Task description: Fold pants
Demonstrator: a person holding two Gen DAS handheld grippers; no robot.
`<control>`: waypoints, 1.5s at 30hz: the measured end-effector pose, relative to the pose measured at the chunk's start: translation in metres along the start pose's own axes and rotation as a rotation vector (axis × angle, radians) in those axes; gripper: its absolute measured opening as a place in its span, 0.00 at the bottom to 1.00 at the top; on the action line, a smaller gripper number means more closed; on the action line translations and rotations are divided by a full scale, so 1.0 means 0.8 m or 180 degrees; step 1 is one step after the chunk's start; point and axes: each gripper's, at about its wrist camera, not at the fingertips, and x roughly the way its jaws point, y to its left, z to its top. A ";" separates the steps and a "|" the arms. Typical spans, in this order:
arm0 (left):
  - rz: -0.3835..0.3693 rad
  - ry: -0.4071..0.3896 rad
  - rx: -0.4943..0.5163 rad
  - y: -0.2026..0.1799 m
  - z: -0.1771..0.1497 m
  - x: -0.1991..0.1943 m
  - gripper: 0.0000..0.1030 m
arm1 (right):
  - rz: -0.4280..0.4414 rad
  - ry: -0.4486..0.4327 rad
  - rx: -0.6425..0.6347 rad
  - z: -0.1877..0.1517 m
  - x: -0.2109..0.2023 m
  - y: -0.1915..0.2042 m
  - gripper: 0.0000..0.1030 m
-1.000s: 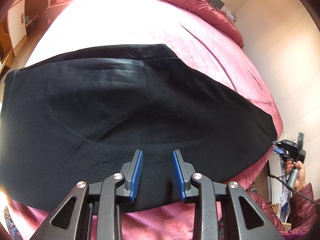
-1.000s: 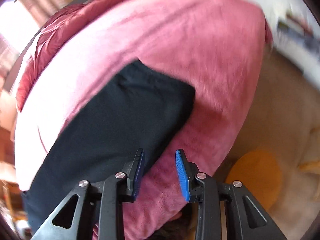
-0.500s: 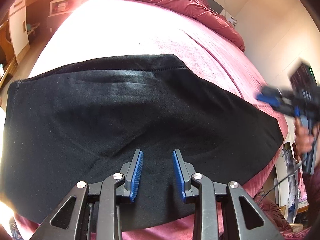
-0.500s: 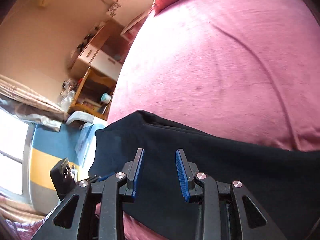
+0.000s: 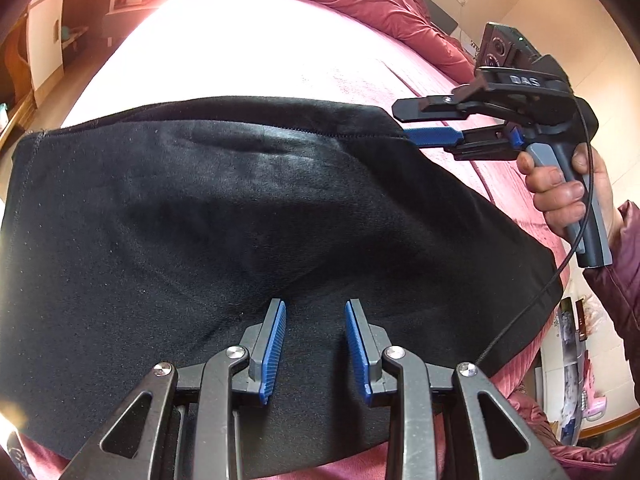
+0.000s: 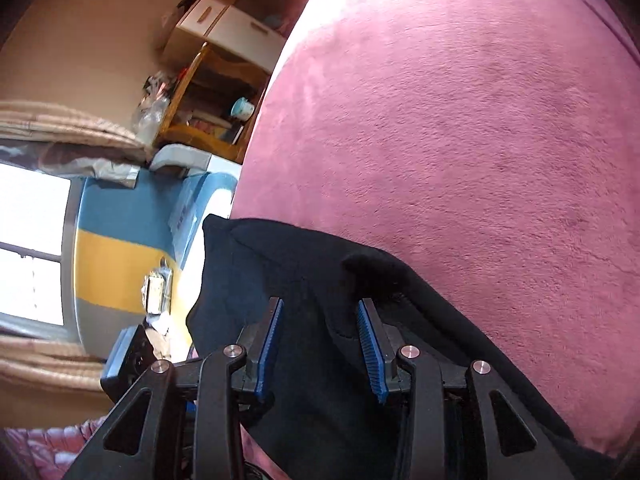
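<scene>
Left gripper [image 5: 315, 346] angles downward, fingers parted; right gripper [image 6: 320, 344], hand-held, is opening its fingers.

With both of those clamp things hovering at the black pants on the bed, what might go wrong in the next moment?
1. The right gripper is at the pants' far edge, its jaws opening; it may pinch only the top layer, or catch the pink bedspread too.
2. The left gripper hangs open over the middle of the cloth, nothing pinned; a pull could drag the whole garment.
3. The near edge drapes over the bed's side and may slip.
</scene>
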 end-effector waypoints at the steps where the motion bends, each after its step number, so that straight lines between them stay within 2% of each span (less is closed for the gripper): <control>1: -0.0013 0.0001 -0.0015 0.001 -0.002 0.001 0.30 | -0.0014 0.0037 -0.0045 0.004 0.006 0.003 0.38; 6: -0.0037 0.0010 -0.0055 0.025 0.003 0.004 0.30 | 0.0025 -0.0051 0.0089 0.025 0.027 -0.001 0.38; 7: -0.0035 0.0011 -0.0054 0.026 0.004 0.003 0.30 | -0.0060 -0.0093 0.0092 0.027 0.032 0.001 0.28; 8: -0.0032 0.0013 -0.0050 0.030 0.005 0.004 0.30 | -0.0124 -0.0123 0.0053 0.027 0.031 0.006 0.14; 9: -0.0028 0.0015 -0.0052 0.032 0.005 0.003 0.30 | -0.0162 -0.0198 -0.0012 0.025 0.027 0.012 0.10; 12: -0.0049 0.0015 -0.0109 0.030 0.003 0.011 0.30 | -0.0011 -0.0619 -0.0089 0.017 -0.015 0.023 0.05; 13: -0.0067 0.0014 -0.0128 0.034 0.004 0.012 0.30 | -0.0087 -0.0678 -0.0008 0.018 -0.020 0.016 0.05; 16: -0.0038 0.0042 -0.0167 0.040 0.008 0.019 0.30 | -0.0595 -0.0527 0.0109 0.027 0.012 -0.007 0.04; 17: -0.0020 0.0047 -0.0167 0.041 0.009 0.021 0.30 | -0.0680 -0.0485 0.0121 0.030 0.024 -0.011 0.04; 19: -0.0002 0.0070 -0.0170 0.042 0.012 0.021 0.30 | -0.0752 -0.0534 0.0169 0.036 0.031 -0.012 0.04; 22: -0.0034 0.0084 -0.0246 0.045 0.018 0.013 0.30 | -0.0709 -0.0551 0.0281 0.037 0.022 -0.010 0.04; 24: -0.0012 0.0010 -0.0207 0.046 0.020 0.002 0.31 | -0.0680 -0.0638 0.0324 0.031 0.004 -0.006 0.15; 25: 0.0020 -0.0059 -0.0175 0.048 0.020 -0.005 0.32 | -0.0699 -0.0702 0.0312 0.024 -0.007 -0.003 0.26; 26: 0.0054 -0.0113 -0.0169 0.051 0.023 -0.014 0.32 | -0.0689 -0.0770 0.0322 0.017 -0.018 0.000 0.29; 30: 0.0181 -0.0288 -0.0314 0.082 0.031 -0.037 0.32 | -0.0720 -0.0998 0.0211 -0.023 -0.059 0.022 0.29; 34: 0.0354 -0.0370 -0.0502 0.119 0.035 -0.056 0.32 | -0.0710 -0.0963 -0.0008 -0.068 -0.065 0.048 0.29; 36: 0.0418 -0.0399 -0.0559 0.132 0.030 -0.064 0.32 | -0.0853 -0.0885 -0.0033 -0.082 -0.050 0.051 0.29; 39: 0.0558 -0.0320 -0.0677 0.158 0.024 -0.067 0.32 | -0.1319 -0.0809 0.0124 -0.081 -0.019 0.034 0.29; 40: 0.0582 -0.0278 -0.0711 0.163 0.023 -0.071 0.32 | -0.1457 -0.0824 0.0210 -0.076 -0.011 0.023 0.24; 41: 0.0605 -0.0277 -0.0732 0.169 0.020 -0.071 0.32 | -0.1502 -0.0867 0.0320 -0.071 -0.006 0.013 0.16; 45: 0.0641 -0.0324 -0.0744 0.179 0.020 -0.084 0.32 | -0.1593 -0.0942 0.0423 -0.060 -0.003 0.005 0.13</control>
